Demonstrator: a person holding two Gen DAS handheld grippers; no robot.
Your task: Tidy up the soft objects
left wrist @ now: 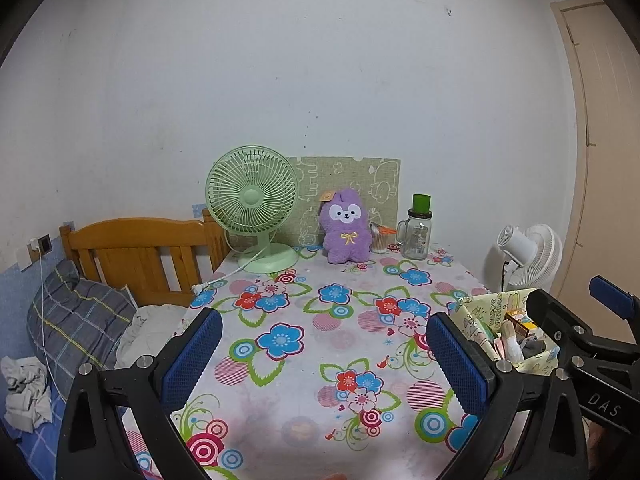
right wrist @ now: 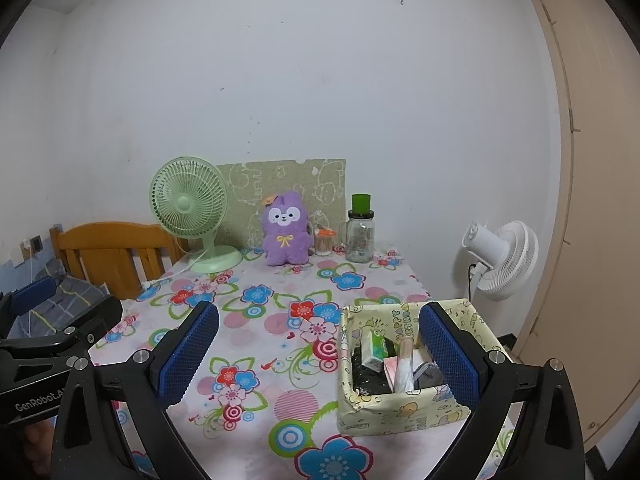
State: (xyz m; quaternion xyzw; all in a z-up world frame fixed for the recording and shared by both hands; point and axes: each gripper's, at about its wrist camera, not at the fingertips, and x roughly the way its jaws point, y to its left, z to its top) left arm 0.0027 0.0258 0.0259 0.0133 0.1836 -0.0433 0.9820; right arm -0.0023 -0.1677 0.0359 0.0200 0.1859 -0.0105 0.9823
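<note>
A purple plush toy [left wrist: 347, 232] [right wrist: 285, 236] sits upright at the far edge of the flowered table [left wrist: 316, 360] [right wrist: 256, 344], leaning on a green board. A yellow paper-wrapped box [right wrist: 404, 400] [left wrist: 480, 316] holding small items stands at the table's right side. My left gripper [left wrist: 324, 360] hovers open over the near middle of the table, holding nothing. My right gripper [right wrist: 320, 356] is open too, its right finger [right wrist: 448, 356] in front of the box. Both are well short of the plush.
A green desk fan [left wrist: 254, 208] [right wrist: 192, 212] with its cord stands left of the plush. A glass jar with a green lid [left wrist: 419, 232] [right wrist: 361, 232] and a small cup [right wrist: 325, 240] stand to its right. A bed with a wooden headboard [left wrist: 140, 256] lies left; a white floor fan [right wrist: 502, 258] stands right.
</note>
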